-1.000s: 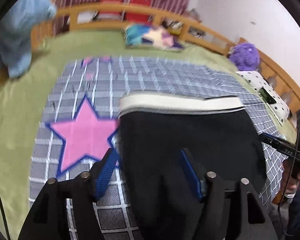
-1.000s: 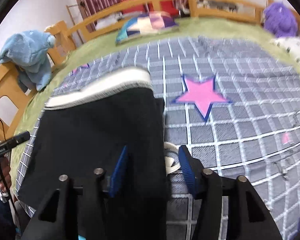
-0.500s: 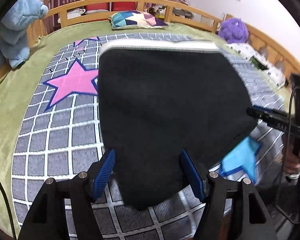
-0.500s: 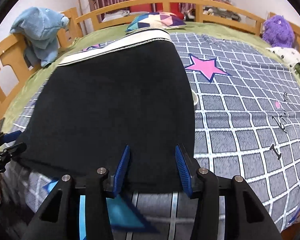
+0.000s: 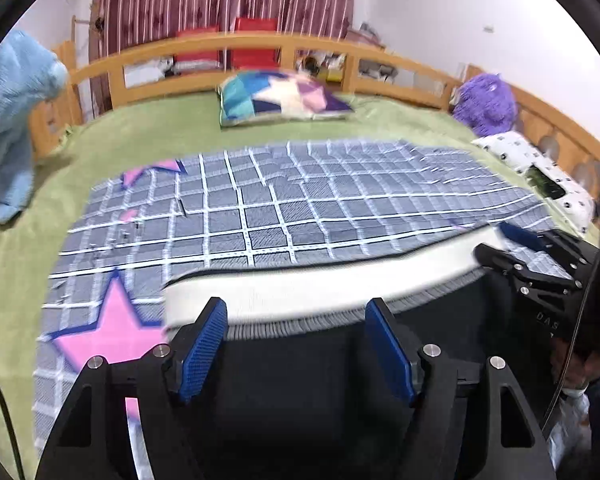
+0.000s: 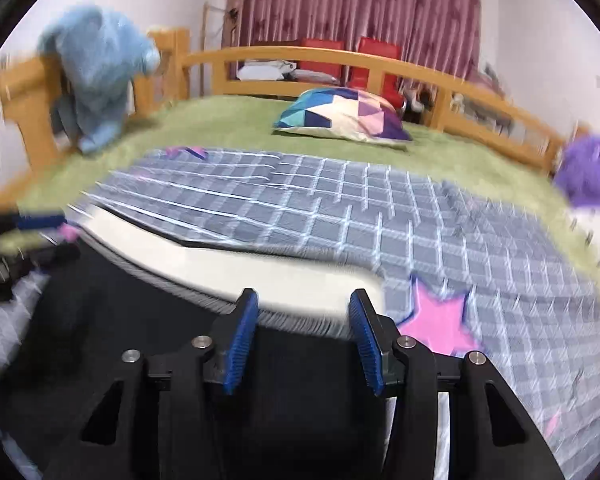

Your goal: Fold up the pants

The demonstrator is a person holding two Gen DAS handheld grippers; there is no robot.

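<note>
Black pants (image 5: pixel 300 364) with a white waistband (image 5: pixel 300 296) lie flat on a grey checked blanket (image 5: pixel 300 200); the waistband points to the far side. My left gripper (image 5: pixel 296 344) is open, its blue pads spread over the black cloth just short of the waistband. My right gripper (image 6: pixel 302 336) is open in the same way over the pants (image 6: pixel 100 320), near the waistband's (image 6: pixel 260 280) right end. The right gripper also shows at the right edge of the left wrist view (image 5: pixel 532 256).
The blanket has pink stars (image 5: pixel 108 332) (image 6: pixel 440 320) and lies on a green bed cover (image 5: pixel 148 136). A patchwork pillow (image 5: pixel 280 96), a purple plush (image 5: pixel 486 104), a blue plush (image 6: pixel 96 76) and a wooden rail (image 5: pixel 260 48) ring the bed.
Both grippers have moved forward over the pants toward the waistband and tilted up; half a second ago they were back at the near edge of the cloth. Both stay open.
</note>
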